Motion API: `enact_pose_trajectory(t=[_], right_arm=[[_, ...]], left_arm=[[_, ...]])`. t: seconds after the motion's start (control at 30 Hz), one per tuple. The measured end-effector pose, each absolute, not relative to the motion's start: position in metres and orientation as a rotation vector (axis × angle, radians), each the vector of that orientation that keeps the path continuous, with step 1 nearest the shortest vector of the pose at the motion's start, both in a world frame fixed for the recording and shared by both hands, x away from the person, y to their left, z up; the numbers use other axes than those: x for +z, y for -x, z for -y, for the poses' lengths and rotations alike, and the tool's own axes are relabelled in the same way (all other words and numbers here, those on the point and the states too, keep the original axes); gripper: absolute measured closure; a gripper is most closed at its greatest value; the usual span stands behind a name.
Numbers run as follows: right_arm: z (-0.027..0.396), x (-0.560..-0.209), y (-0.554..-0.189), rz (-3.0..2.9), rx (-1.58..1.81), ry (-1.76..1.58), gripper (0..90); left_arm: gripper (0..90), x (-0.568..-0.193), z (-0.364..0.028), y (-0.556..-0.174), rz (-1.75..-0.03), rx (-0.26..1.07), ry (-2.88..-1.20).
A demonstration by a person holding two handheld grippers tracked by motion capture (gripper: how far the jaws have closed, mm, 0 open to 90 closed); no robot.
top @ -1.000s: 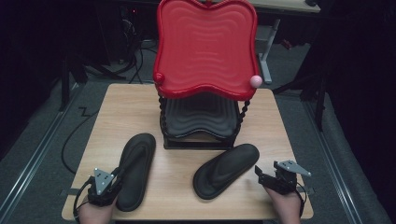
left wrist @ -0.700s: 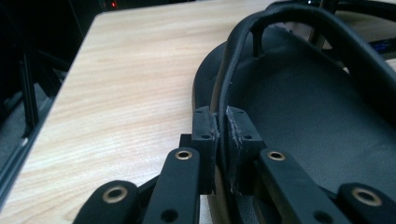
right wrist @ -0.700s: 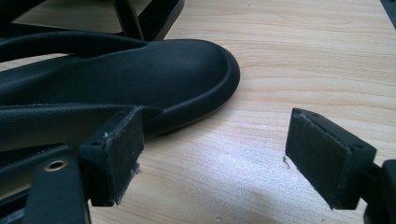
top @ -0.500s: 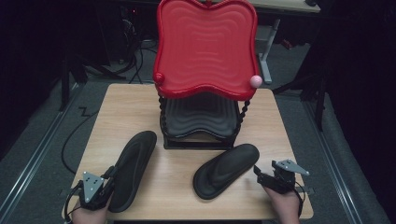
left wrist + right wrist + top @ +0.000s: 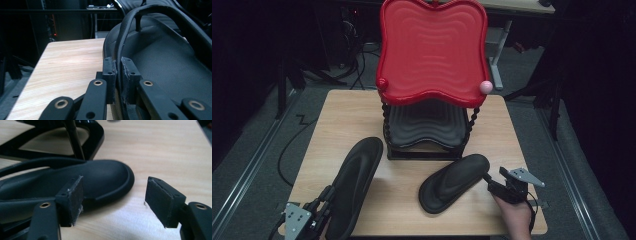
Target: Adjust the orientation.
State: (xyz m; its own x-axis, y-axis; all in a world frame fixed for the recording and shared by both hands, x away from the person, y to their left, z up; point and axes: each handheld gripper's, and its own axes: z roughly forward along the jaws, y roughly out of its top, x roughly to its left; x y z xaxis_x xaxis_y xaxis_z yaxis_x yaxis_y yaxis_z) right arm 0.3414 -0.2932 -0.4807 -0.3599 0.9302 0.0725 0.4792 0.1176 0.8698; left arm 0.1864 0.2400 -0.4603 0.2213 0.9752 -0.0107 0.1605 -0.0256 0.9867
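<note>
Near the table's (image 5: 362,107) front-left corner, the left gripper (image 5: 117,75) pinches the left sandal's (image 5: 354,185) strap; its own view shows that clamp. Front-right, the right gripper's (image 5: 113,200) closing jaws flank the right sandal's (image 5: 75,181) end untouched.

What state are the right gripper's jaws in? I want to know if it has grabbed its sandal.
Open. The right gripper has just been closing, yet its pads stand apart, the right sandal beside one, ungripped.

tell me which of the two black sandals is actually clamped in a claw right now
The left sandal: the left claw is shut on its rim. The right sandal lies free, beside the open right claw.
</note>
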Motion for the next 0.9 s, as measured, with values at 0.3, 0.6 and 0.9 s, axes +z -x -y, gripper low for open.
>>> enact_pose_trajectory(t=[0.3,0.6,0.9], right_arm=[[0.282,-0.471,-0.332,-1.873,1.202,-1.260,30.9],[0.265,-0.460,-0.315,-1.837,1.260,-1.202,30.3],[0.245,-0.450,-0.306,-1.876,1.347,-1.085,29.4]], left_arm=[[82.8,-0.457,-0.223,-0.180,-1.083,0.928,-1.461],[82.8,-0.453,-0.197,-0.192,-0.992,0.902,-1.489],[82.8,-0.442,-0.156,-0.217,-0.967,0.877,-1.498]])
